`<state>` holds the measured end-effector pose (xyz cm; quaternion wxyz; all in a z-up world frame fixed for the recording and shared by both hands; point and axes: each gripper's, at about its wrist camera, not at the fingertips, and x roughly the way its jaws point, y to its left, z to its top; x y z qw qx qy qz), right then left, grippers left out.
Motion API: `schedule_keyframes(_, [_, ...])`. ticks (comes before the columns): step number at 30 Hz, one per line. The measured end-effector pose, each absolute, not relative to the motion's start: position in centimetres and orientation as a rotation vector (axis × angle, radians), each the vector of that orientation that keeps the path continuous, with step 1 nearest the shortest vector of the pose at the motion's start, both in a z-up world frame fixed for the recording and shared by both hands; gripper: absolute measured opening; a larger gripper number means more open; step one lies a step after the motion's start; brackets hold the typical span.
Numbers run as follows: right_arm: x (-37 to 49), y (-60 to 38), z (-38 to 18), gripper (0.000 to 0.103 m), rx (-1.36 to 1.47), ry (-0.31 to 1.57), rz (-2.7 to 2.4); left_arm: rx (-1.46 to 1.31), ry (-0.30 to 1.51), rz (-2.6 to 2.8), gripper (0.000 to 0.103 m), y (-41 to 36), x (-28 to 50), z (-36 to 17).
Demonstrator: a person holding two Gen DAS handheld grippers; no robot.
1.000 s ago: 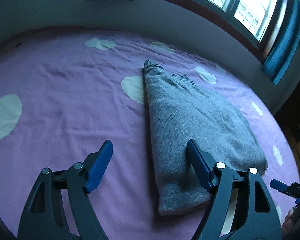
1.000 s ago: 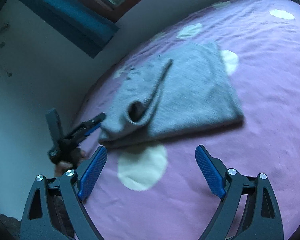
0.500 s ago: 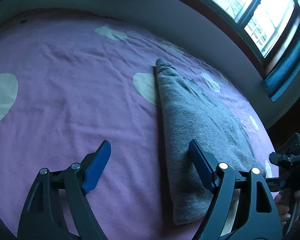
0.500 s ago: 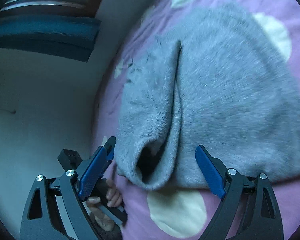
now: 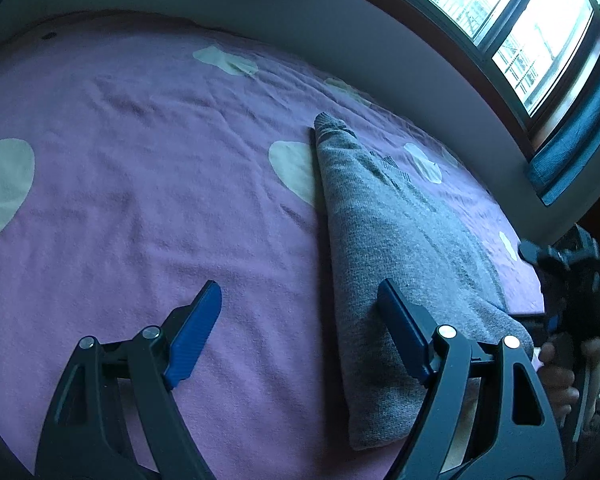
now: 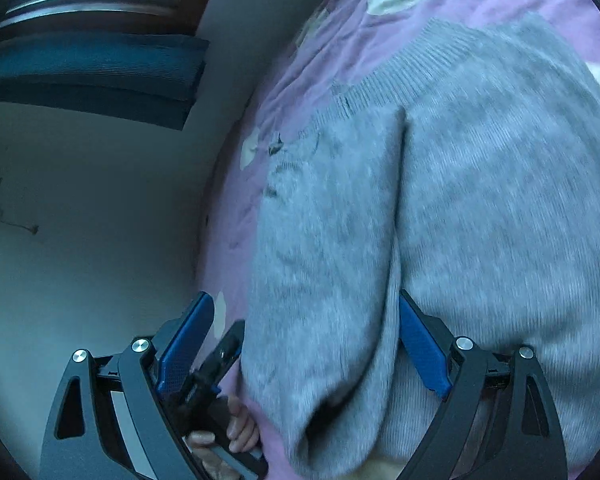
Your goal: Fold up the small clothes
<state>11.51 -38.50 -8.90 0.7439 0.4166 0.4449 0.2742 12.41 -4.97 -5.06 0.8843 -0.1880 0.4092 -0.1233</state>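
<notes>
left wrist view: the left gripper point(image 5: 300, 324) hangs low over the purple spotted blanket point(image 5: 140, 200), its 2 blue pads well apart with nothing between them. its right pad sits over the near end of the grey sweater point(image 5: 400, 248), and whether it touches the knit i cannot tell. the sweater lies on the blanket as a long, narrow, partly folded shape running away toward the window point(image 5: 520, 20). against 1 second ago, this view has barely shifted. what is new is at the right edge: the right gripper point(image 5: 556, 256), held in a hand point(image 5: 560, 376), has come in beside the sweater's near right corner, where only its tip showed before.

right wrist view: the right gripper point(image 6: 306, 332) has closed in fast on the sweater point(image 6: 480, 200), which was well ahead 1 second ago and now fills the frame, blurred. its 2 pads stand apart, with a rounded fold of knit lying between them, seemingly a sleeve end; they do not look pressed on it. the left gripper point(image 6: 220, 356) and its hand point(image 6: 236, 432) show at lower left, just beside that fold.

my reading: both grippers now sit at the sweater's near end, so the next fold looks ready to start once the pads close on the fabric.
</notes>
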Motion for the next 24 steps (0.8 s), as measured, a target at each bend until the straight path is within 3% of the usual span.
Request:
schedule_keyframes(4, [13.0, -37.8, -8.7, 0.088, 0.885, 0.966, 0.608, -0.391, 0.852, -0.257, 0.08, -5.0, 12.5, -5.1])
schedule_keyframes(6, [13.8, -37.5, -8.5, 0.08, 0.843, 0.965, 0.6, -0.391, 0.851, -0.257, 0.08, -5.0, 12.5, -5.1])
schedule_keyframes(13, [17.1, -36.8, -9.6, 0.013, 0.769, 1.033, 0.555, -0.391, 0.846, -0.271, 0.08, -5.2, 12.5, -5.1])
schedule_keyframes(19, [17.1, -37.9, -4.3, 0.009, 0.664, 0.908, 0.571, -0.37, 0.816, -0.325, 0.08, -5.9, 11.9, -4.6])
schedule_keyframes(24, [16.9, -42.3, -3.9, 0.009, 0.65, 0.881, 0.496, -0.287, 0.757, -0.412, 0.08, -7.7, 10.7, -3.4])
